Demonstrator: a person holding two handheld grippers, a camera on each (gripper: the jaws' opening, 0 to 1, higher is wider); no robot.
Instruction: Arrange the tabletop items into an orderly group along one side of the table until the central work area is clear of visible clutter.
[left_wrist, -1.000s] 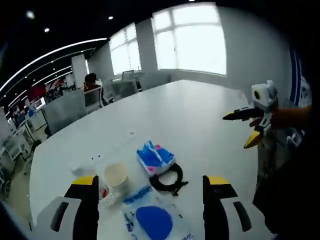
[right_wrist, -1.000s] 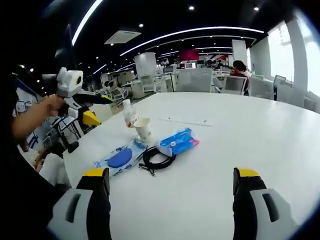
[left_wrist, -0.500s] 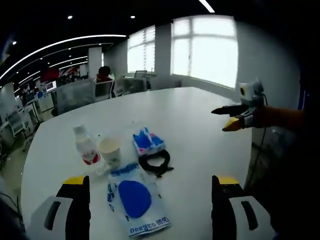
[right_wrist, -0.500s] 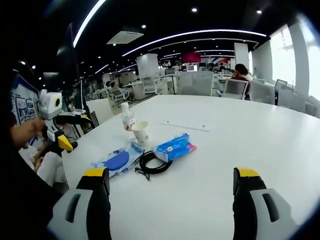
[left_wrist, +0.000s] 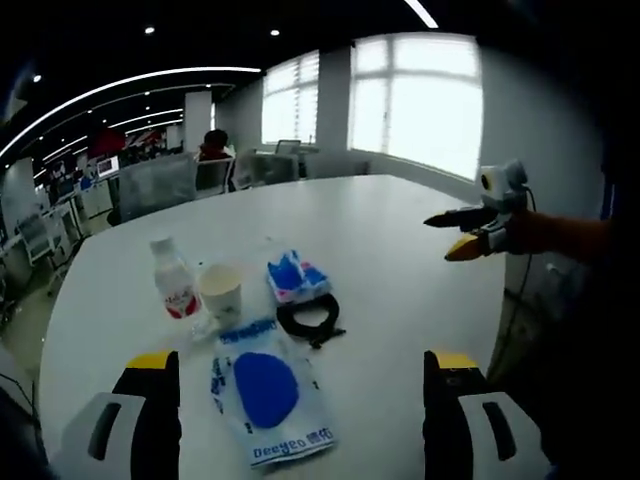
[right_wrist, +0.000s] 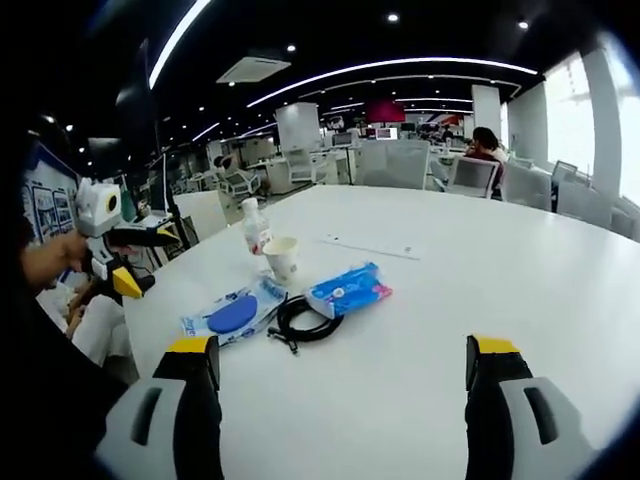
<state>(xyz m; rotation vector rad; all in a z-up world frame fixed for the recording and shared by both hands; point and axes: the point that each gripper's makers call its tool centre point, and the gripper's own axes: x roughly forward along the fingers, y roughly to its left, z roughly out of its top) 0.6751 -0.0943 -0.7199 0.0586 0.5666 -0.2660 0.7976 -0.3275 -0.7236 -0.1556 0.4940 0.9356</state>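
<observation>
On the white table (left_wrist: 380, 230) lie a clear packet with a blue disc (left_wrist: 265, 395), a coiled black cable (left_wrist: 308, 318), a blue tissue pack (left_wrist: 295, 277), a paper cup (left_wrist: 220, 290) and a small bottle with a red label (left_wrist: 173, 290). In the right gripper view the same group is the packet (right_wrist: 228, 313), the cable (right_wrist: 306, 320), the tissue pack (right_wrist: 348, 290), the cup (right_wrist: 282, 257) and the bottle (right_wrist: 252, 225). My left gripper (left_wrist: 300, 372) stands open just in front of the packet. My right gripper (right_wrist: 342, 355) is open, held off the table's edge, short of the cable.
A flat white strip (right_wrist: 370, 246) lies on the table beyond the cup. Office chairs (left_wrist: 160, 185) and desks stand past the far edge, where a person (left_wrist: 212, 146) sits. Windows (left_wrist: 415, 100) fill the back wall. The table's far half is bare.
The left gripper rose and drew back over the second, bringing the bottle and the whole packet into its view. The right gripper dropped slightly. No item on the table moved.
</observation>
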